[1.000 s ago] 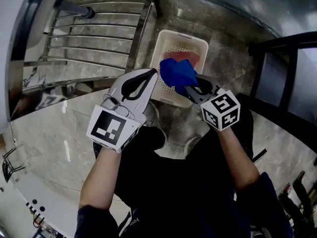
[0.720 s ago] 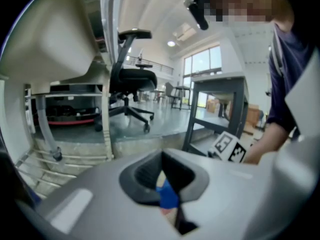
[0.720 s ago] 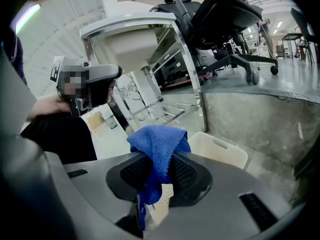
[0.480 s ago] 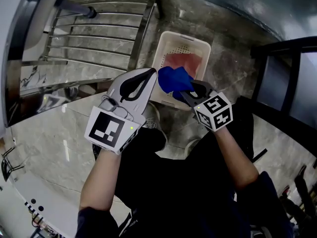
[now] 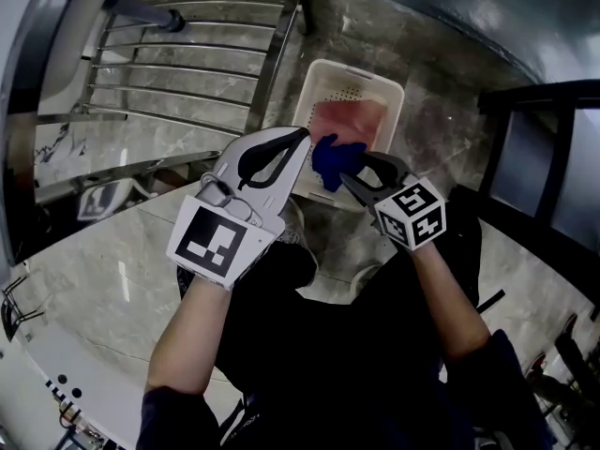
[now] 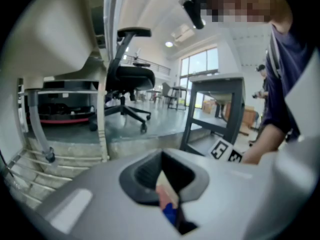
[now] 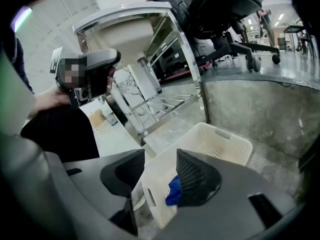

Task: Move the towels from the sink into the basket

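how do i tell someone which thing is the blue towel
Find the cream basket on the marble floor, right of the steel rack. At the basket's near end is the blue towel, a bunched bright-blue cloth. The only other cloth, the pink towel, lies deeper in the basket.

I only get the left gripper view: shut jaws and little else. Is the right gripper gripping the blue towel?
Observer: No. The right gripper has just been opening its jaws. They stand apart, and the blue towel hangs beside one jaw, unclamped.
Operator: Is it over the basket?
Observer: Yes, over the near end of the basket.
Operator: Basket empty?
Observer: No, a pink towel lies in it.
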### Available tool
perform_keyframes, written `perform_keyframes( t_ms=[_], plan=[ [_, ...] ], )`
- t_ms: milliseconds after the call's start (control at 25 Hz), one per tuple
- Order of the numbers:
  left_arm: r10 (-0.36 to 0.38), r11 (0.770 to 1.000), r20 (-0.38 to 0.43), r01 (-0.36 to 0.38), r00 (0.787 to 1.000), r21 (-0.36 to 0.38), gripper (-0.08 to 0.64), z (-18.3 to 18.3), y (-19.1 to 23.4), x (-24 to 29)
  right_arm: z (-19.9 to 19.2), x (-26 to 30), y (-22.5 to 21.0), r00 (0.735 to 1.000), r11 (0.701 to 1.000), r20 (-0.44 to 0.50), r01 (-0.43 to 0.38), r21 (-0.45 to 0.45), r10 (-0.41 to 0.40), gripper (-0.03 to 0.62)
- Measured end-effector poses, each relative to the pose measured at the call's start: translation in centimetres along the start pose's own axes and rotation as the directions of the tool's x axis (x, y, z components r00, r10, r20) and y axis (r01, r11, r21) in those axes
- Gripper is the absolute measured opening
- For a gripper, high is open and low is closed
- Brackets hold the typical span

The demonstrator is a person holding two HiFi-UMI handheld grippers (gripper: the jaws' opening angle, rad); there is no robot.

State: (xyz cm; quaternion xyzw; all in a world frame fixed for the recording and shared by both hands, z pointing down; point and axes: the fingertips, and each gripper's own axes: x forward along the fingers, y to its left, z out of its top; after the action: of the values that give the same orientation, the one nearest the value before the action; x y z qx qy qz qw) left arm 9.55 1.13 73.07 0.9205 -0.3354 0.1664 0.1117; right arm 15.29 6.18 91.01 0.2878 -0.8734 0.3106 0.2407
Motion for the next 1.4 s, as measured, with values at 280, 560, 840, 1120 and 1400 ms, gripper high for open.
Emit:
perform_keyframes(
  t_ms=[280,560,840,1120,1400],
  plan=[
    [-0.059,0.992,-0.102,0.07,0.993,0.109,0.003,-1.2,0.2,2.0,2.3,-3.2,-0.9,0.998,0.993,0.004,0.066,0.096,-0.067,0.187],
    [-0.104,0.982,-0.172,0.129,0.98,0.136,0.003,3.9,-3.3,-0.5,9.3,-11.8,4.4,0.997,0.985,0.002,0.082,0.153,-0.083,0.171],
    [-0.154,0.976,-0.22,0.183,0.963,0.117,0.003,11.7,-7.7,-6.1,16.4,-20.0,9.2,0.997,0.982,0.022,0.071,0.172,-0.076,0.128],
    [-0.129,0.984,-0.225,0.154,0.966,0.094,0.003,19.1,-9.1,-10.1,22.5,-26.1,12.3,0.995,0.985,0.05,0.074,0.156,-0.083,0.085],
    [-0.072,0.989,-0.229,0.1,0.971,0.113,0.003,25.6,-9.5,-13.8,27.6,-31.4,14.8,0.991,0.988,0.114,0.053,0.145,-0.07,0.023]
  ],
)
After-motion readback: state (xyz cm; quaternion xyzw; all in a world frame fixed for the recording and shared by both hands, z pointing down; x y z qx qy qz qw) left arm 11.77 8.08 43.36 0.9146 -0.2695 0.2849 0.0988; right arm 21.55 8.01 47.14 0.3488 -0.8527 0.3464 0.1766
